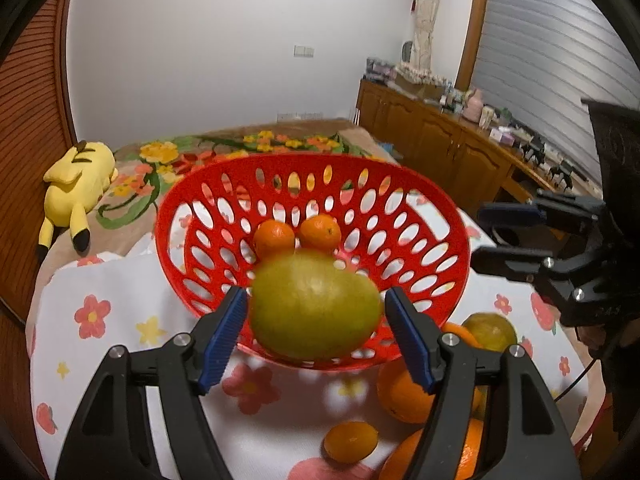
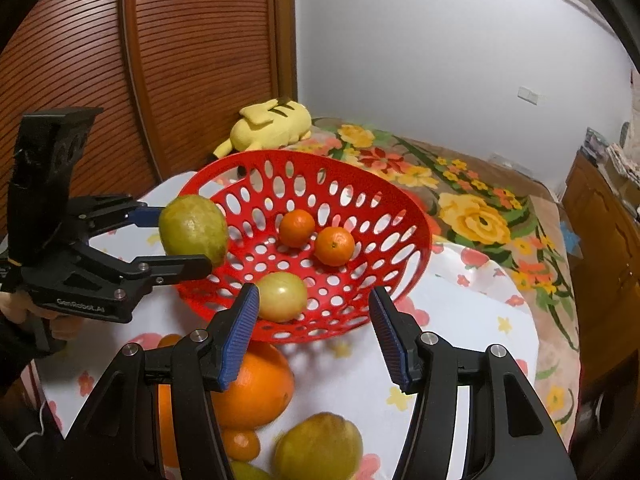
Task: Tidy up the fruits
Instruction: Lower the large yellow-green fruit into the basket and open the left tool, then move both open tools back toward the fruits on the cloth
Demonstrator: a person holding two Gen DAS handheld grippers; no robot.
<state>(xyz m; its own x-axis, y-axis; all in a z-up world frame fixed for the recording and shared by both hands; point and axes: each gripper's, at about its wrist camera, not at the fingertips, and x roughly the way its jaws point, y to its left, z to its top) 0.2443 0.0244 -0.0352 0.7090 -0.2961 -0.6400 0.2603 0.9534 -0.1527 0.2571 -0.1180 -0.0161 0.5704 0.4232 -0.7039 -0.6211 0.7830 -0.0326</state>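
Let go of yellow-green oval fruit (image 1: 316,312) above red perforated plastic basket (image 1: 280,159), inside 6 o'clock rim, with left gripper (image 1: 315,296) fingers spread barely clear of it; right gripper (image 2: 315,294) fingers spread, empty.

Red basket (image 2: 400,200) pierced with oval holes. White cloth (image 1: 132,280) dotted with pink and yellow flowers. Blue-padded black tongs (image 1: 316,332).

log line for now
left gripper: green fruit between jaws at red basket rim, grip unclear | right gripper: open, empty
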